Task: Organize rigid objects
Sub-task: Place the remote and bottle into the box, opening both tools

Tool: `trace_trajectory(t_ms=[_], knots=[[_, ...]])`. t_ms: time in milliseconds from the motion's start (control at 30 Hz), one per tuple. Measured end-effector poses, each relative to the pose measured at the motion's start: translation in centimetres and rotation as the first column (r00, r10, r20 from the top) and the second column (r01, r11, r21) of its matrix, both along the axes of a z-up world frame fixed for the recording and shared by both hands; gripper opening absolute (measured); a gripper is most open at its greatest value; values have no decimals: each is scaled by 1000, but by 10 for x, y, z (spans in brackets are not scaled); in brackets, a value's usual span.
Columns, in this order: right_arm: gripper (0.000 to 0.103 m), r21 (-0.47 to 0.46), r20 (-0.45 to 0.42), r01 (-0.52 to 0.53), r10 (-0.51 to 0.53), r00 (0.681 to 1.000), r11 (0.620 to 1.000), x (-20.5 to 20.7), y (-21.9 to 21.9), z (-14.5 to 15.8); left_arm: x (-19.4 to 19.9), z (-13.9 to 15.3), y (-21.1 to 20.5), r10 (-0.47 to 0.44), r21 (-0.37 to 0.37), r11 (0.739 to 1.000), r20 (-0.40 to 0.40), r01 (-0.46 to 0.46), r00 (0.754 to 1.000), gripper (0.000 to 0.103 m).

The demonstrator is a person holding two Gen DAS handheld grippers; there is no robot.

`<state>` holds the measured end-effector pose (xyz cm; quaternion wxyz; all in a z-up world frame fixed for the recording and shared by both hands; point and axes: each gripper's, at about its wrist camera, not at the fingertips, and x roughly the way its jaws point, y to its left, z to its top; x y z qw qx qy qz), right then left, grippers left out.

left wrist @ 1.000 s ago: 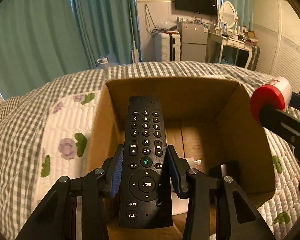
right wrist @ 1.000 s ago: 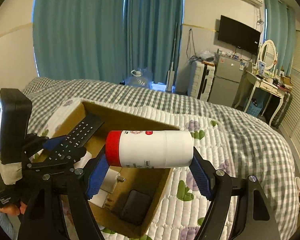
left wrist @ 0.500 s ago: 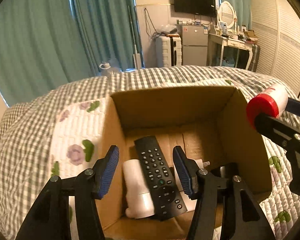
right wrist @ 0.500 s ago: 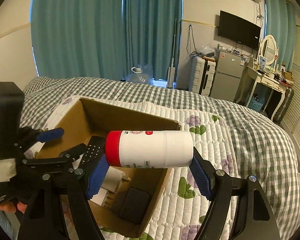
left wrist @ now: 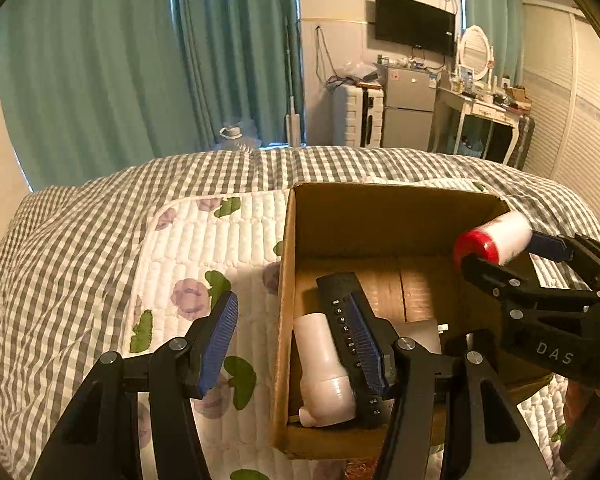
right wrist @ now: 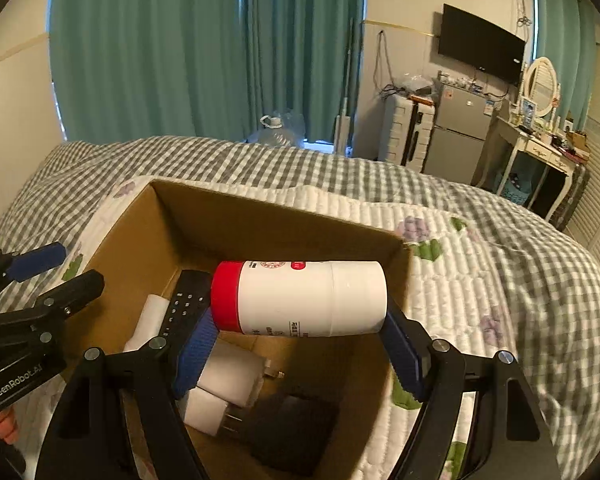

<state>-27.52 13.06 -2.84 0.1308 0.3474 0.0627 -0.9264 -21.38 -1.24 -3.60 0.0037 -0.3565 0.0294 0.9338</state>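
Observation:
An open cardboard box (left wrist: 380, 208) (right wrist: 260, 220) sits on the bed. Inside it lie a black remote (left wrist: 338, 300) (right wrist: 182, 304), a white bottle (left wrist: 320, 364), white adapters (right wrist: 228, 376) and a dark flat object (right wrist: 296, 432). My left gripper (left wrist: 294, 344) is open and empty, straddling the box's left wall. My right gripper (right wrist: 296, 344) is shut on a white cylinder with a red cap (right wrist: 300, 298), held sideways over the box; it also shows in the left wrist view (left wrist: 494, 238).
The bed has a grey checked cover (left wrist: 60, 248) and a white flowered quilt (left wrist: 204, 264) under the box. Teal curtains, a small fridge (left wrist: 408, 112), a dressing table (left wrist: 484, 120) and a wall TV stand beyond the bed.
My left gripper opened and let go of the remote, which now lies in the box; the gripper drew back and shifted left. My right gripper carried the cylinder over the box.

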Motion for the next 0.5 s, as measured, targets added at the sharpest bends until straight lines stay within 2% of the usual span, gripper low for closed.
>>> trace_trajectory(t_ms=[33,100,167,233,367,500], knots=[[82,-5,-31,6,-7,1000,1000,4,0,3,0,-1,0,-8,2,1000,0,8,1000,59],[87,-11,-46,6,-7,999,1000,9,0,13,3,-1,0,-7,-2,1000,6,7,1000,62],[87,-21,-57,4,-5,998,1000,16,1,26,11,5,0,-5,0,1000,2,5,1000,71],[87,-18,-80,1,-3,997,1000,28,3,41,20,15,1,-2,-2,1000,-15,2,1000,74],[87,6,-121,-3,4,993,1000,61,8,72,48,40,3,2,-2,1000,-47,-2,999,91],[89,1,-132,-5,5,991,1000,98,18,89,79,57,5,-24,1,1000,-72,24,997,94]])
